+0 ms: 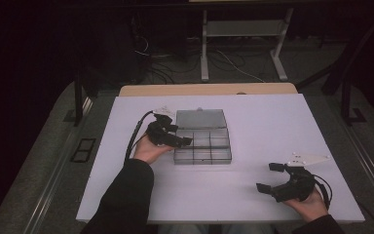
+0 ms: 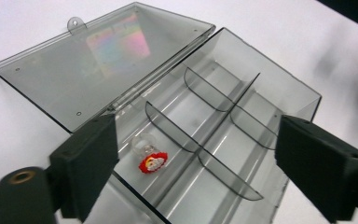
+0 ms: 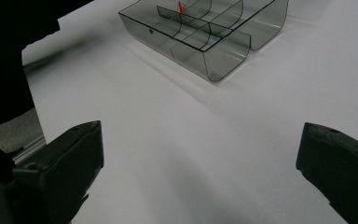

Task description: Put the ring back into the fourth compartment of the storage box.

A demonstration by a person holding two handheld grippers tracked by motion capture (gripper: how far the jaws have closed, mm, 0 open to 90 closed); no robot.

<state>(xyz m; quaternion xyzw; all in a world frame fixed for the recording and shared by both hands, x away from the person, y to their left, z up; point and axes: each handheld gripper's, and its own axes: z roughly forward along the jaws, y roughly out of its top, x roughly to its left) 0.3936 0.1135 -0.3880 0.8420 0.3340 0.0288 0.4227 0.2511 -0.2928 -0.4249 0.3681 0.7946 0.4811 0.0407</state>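
Note:
A clear grey compartment box (image 1: pixel 203 143) stands mid-table with its lid (image 1: pixel 200 118) folded back flat. In the left gripper view, curved dividers (image 2: pixel 200 88) split the box into several cells. One cell near the hinge holds a small clear bulb with a red and white base (image 2: pixel 151 161). My left gripper (image 1: pixel 181 135) hovers at the box's left side, open, jaws wide over the cells (image 2: pixel 196 144) with nothing between them. My right gripper (image 1: pixel 268 177) is open above bare table at the front right, pointing toward the box (image 3: pixel 205 37); its jaws (image 3: pixel 196 163) are empty.
The white tabletop (image 1: pixel 272 126) spreads around the box. A wooden edge (image 1: pixel 209 89) runs behind it. Beyond are a white stand's legs (image 1: pixel 243 44) and cables on dark floor. A dark sleeve (image 3: pixel 9 56) fills the right gripper view's left side.

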